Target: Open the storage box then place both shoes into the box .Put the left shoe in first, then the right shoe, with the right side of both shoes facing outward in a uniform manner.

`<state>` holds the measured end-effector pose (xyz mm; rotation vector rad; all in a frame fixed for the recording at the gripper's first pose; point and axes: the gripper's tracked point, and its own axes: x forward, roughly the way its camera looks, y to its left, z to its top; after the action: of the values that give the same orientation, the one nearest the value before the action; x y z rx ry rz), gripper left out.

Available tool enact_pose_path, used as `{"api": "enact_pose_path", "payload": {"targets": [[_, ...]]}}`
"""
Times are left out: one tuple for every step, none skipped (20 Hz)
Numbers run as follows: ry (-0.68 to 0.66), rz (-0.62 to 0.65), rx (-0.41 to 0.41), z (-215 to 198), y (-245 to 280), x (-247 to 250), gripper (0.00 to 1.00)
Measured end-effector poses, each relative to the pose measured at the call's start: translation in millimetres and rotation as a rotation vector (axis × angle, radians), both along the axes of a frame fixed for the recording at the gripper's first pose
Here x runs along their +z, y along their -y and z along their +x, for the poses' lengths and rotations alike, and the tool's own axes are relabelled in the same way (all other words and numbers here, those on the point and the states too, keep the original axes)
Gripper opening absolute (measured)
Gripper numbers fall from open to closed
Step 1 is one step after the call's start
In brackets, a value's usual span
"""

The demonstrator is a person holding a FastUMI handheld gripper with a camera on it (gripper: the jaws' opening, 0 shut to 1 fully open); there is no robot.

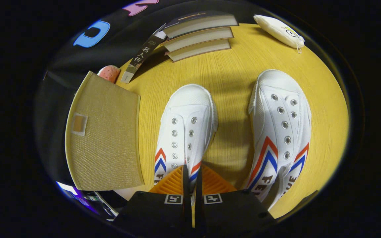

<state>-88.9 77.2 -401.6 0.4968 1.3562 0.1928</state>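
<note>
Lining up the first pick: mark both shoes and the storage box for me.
Left shoe [185, 129]: gripper view, on its tongue, just ahead of the nearly closed jaws.
Right shoe [281, 115]: gripper view, on the eyelet strip.
Storage box [106, 138]: gripper view, on the woven lid, still closed.

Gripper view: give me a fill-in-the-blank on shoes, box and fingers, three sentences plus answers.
1. The storage box beside the left shoe has its lid ____.
2. The gripper has its fingers nearly ____, at the left shoe's heel end.
3. Beyond the right shoe, ____ books lie stacked on the yellow table.

Answers: closed; together; three
</note>
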Motion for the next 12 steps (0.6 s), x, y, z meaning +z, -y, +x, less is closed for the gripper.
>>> {"api": "enact_pose_path", "payload": {"targets": [[0.014,-0.007,-0.009,1.8,1.4,0.5,0.08],[0.024,-0.011,-0.017,3.2,2.5,2.1,0.08],[0.024,-0.011,-0.023,1.6,2.2,3.6,0.08],[0.027,-0.01,-0.033,2.3,1.8,6.2,0.08],[0.039,-0.014,-0.04,4.3,1.8,9.9,0.08],[0.048,-0.016,-0.042,5.4,1.1,14.7,0.08],[0.054,-0.013,-0.048,3.8,0.7,17.0,0.08],[0.056,-0.007,-0.057,2.6,-1.6,21.3,0.08],[0.061,0.004,-0.066,2.0,-4.6,28.1,0.08],[0.069,0.012,-0.073,2.1,-6.4,32.9,0.08],[0.077,0.019,-0.078,2.1,-8.2,37.2,0.08],[0.087,0.026,-0.084,2.8,-10.5,42.0,0.08]]}}
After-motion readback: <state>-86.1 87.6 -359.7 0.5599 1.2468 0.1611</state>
